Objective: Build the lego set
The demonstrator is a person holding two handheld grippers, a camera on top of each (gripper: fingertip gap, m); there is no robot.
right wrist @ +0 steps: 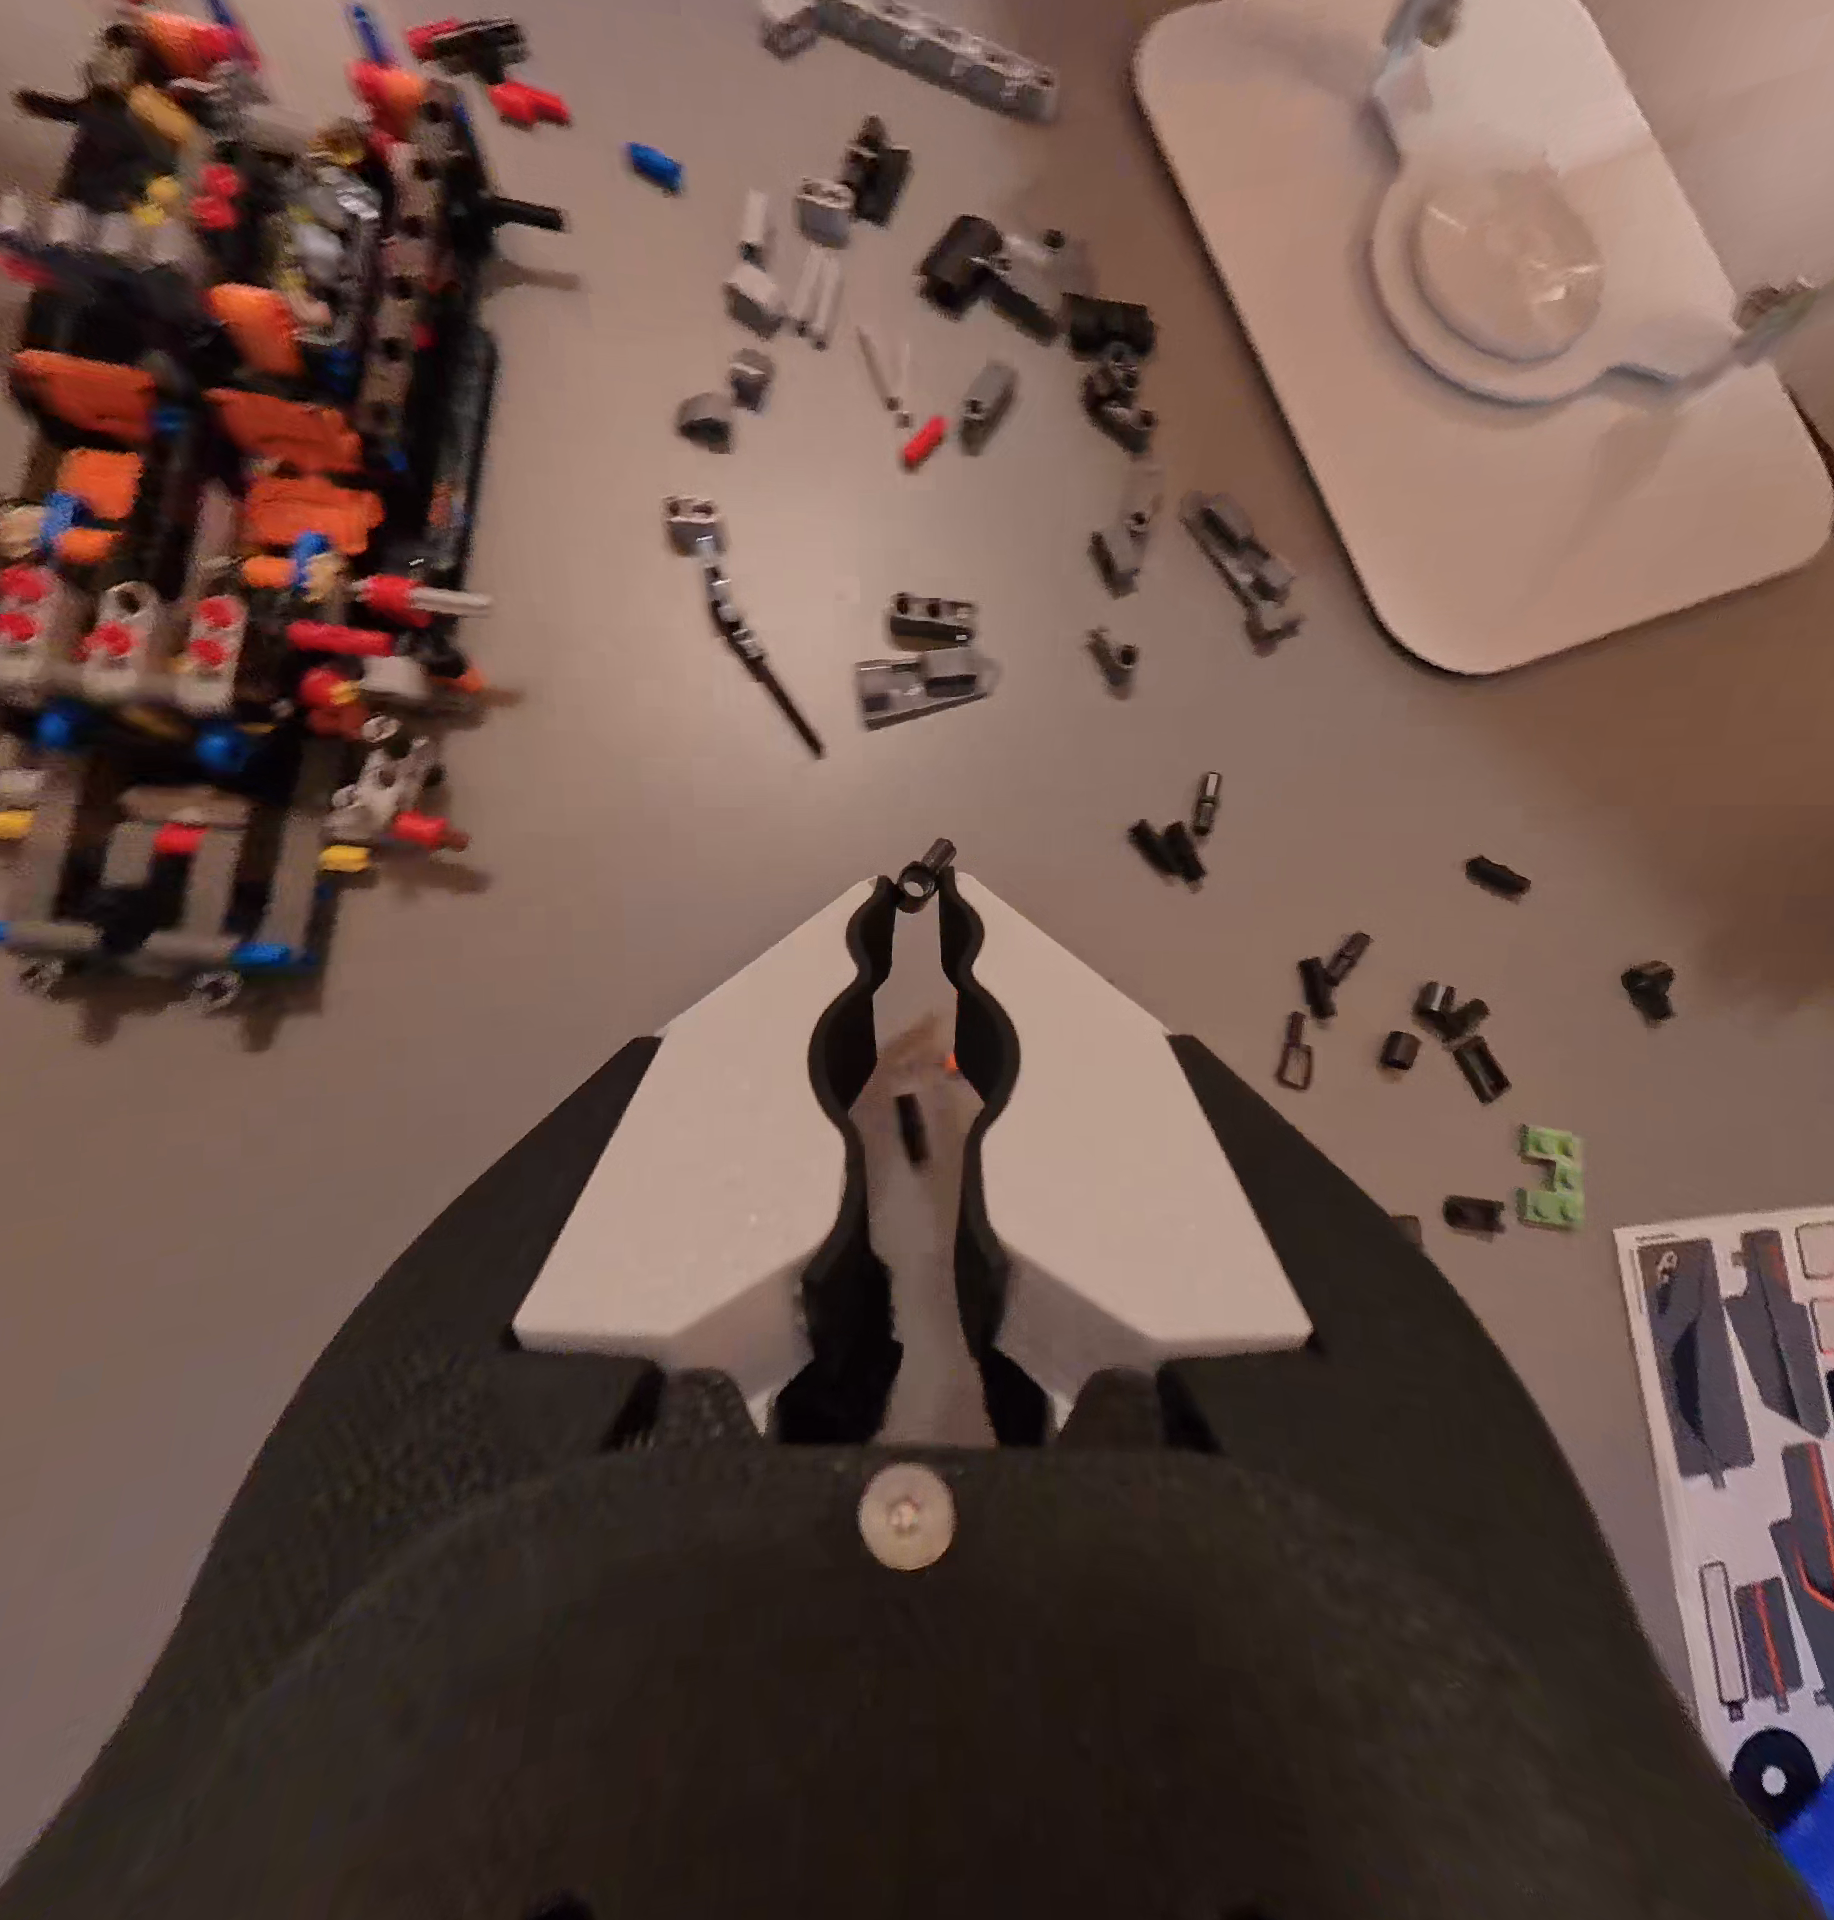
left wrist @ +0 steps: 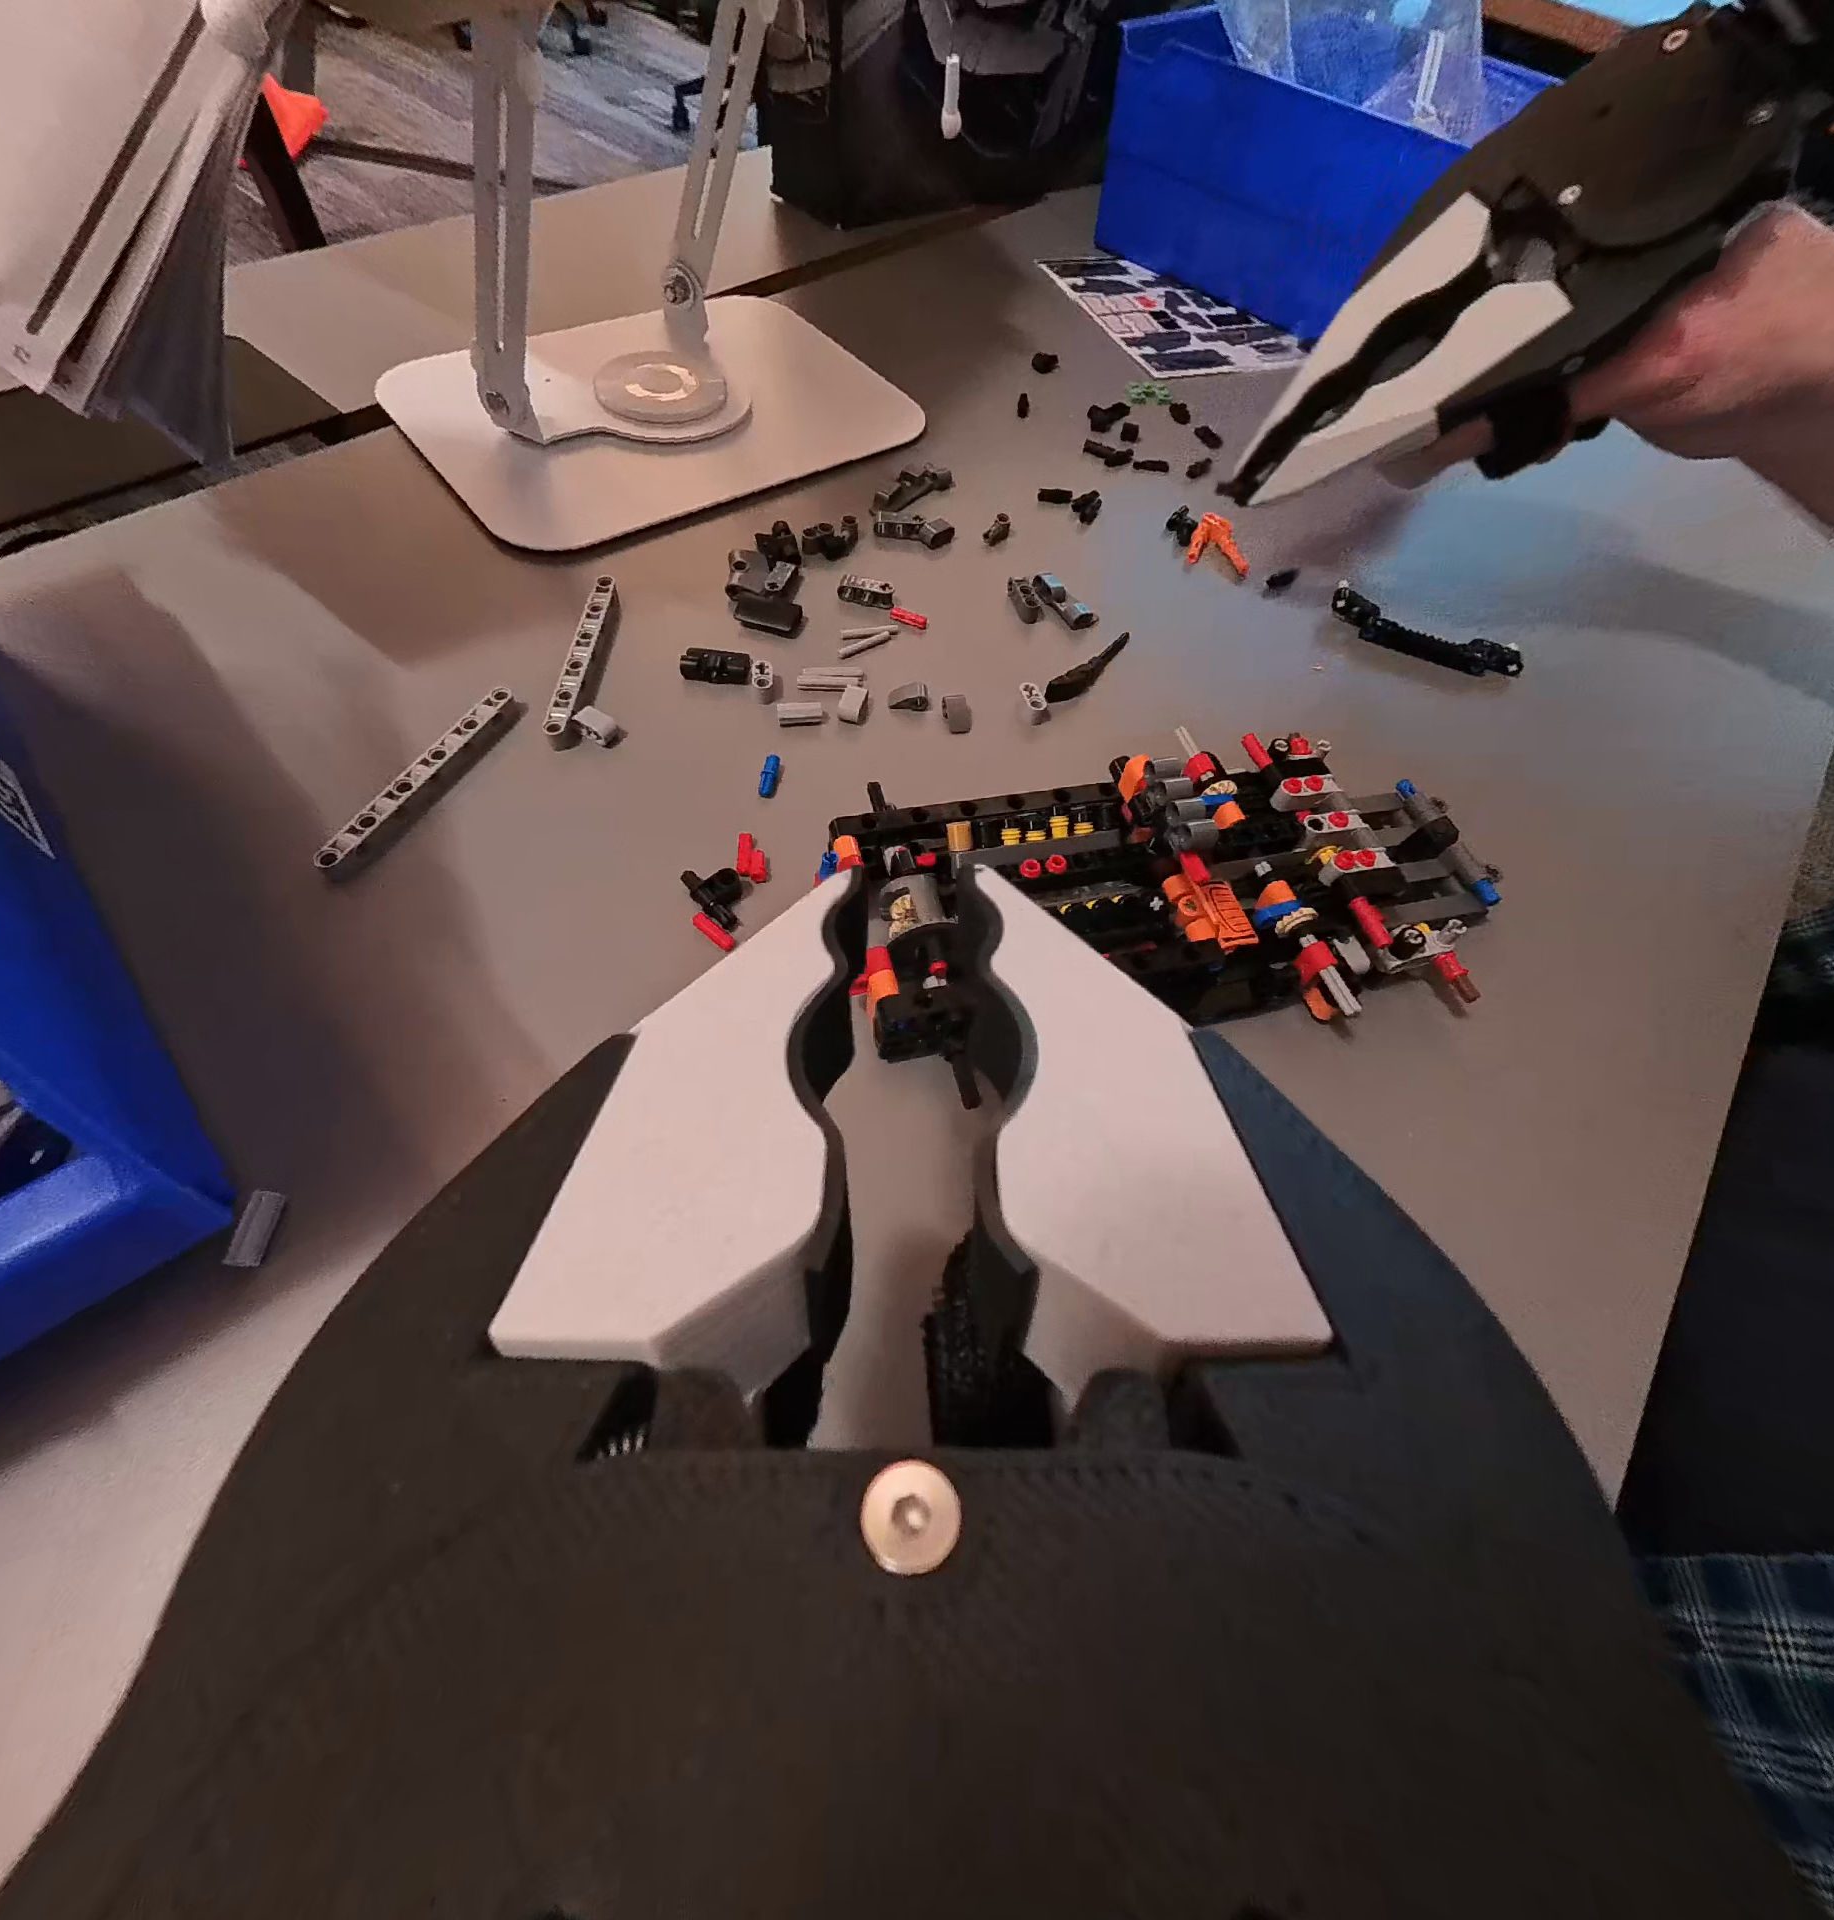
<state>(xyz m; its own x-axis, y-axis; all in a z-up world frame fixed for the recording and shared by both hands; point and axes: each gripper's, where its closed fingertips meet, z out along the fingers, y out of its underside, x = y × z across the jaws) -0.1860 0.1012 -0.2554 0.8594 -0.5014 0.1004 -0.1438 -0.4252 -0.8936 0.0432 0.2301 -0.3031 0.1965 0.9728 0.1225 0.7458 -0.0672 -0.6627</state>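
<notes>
The half-built lego chassis [left wrist: 1204,883], black with orange, red and blue parts, lies on the grey table; it also shows at the left in the right wrist view [right wrist: 217,468]. My left gripper [left wrist: 913,878] is closed around the chassis's near-left end, with a black, grey and orange section between its white fingers. My right gripper [right wrist: 918,888] is shut on a small black pin [right wrist: 923,878] and holds it above the table, right of the chassis. It also shows at the upper right in the left wrist view [left wrist: 1245,488], above the loose black pins.
Loose grey and black parts [left wrist: 840,623] and small black pins [right wrist: 1453,1029] are scattered behind the chassis. Two long grey beams [left wrist: 414,784] lie at left. A white stand base [left wrist: 653,416], blue bins [left wrist: 1256,177] [left wrist: 61,1143], a sticker sheet [right wrist: 1765,1455] and a green piece [right wrist: 1552,1179] surround them. There is about 30 cm between the tips of the two grippers. My left tips are about 45 cm from the green piece [right wrist: 1552,1179], my right tips only 20 cm. It turns up in the left wrist view [left wrist: 1149,392] as well.
</notes>
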